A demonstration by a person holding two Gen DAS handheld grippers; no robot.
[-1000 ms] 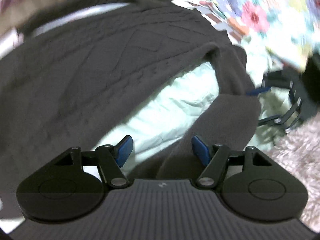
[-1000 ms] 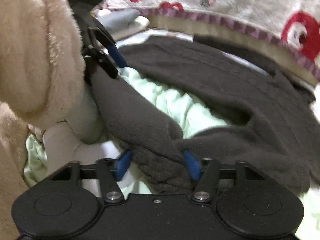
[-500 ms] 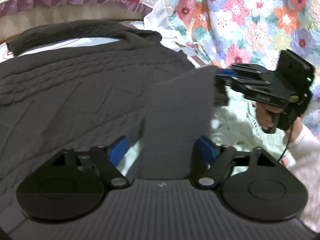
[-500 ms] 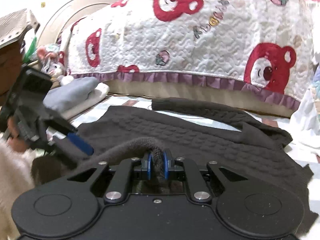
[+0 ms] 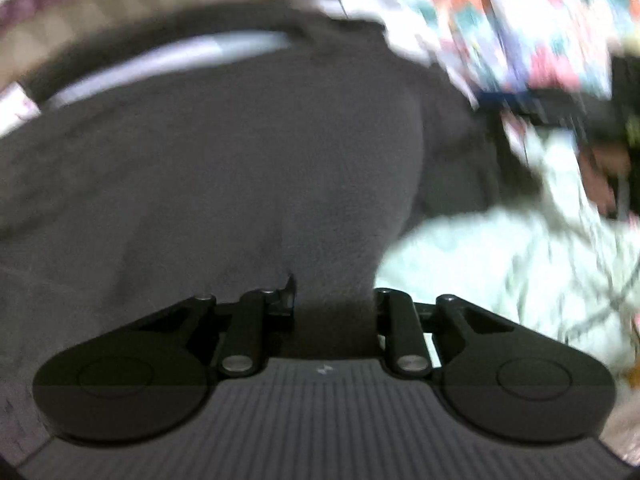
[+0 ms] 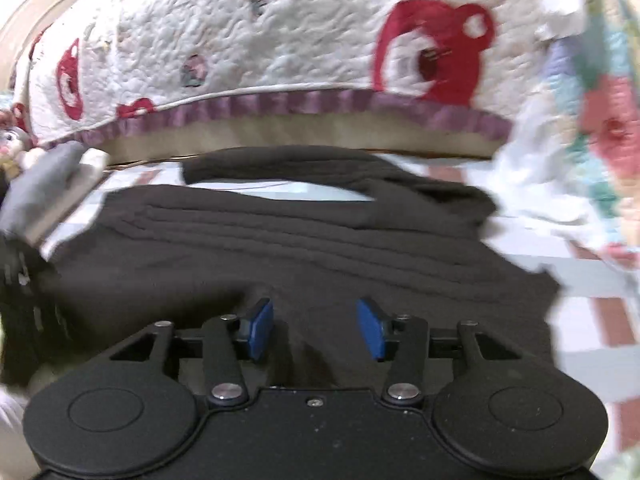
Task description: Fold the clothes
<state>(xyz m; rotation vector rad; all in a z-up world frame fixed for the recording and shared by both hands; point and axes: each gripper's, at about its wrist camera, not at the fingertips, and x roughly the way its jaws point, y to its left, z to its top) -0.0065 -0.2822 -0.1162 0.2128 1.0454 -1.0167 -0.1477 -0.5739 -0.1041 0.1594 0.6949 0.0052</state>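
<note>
A dark brown cable-knit sweater [image 6: 304, 236] lay spread flat on a checked sheet [image 6: 580, 316], filling the middle of both views. Behind it hung a white quilt [image 6: 280, 36] printed with red bears and edged in purple. A floral blanket [image 5: 532, 20] lay heaped to the right, and a pale mint cloth [image 5: 500, 268] showed beside the sweater in the blurred left wrist view. Folded grey fabric [image 6: 44, 184] sat at the far left.

The left claw [image 5: 334, 304] was clamped on a thick fold of the sweater, which hid its pads. The right claw [image 6: 316, 330] stood apart over the sweater's near edge, gripping nothing.
</note>
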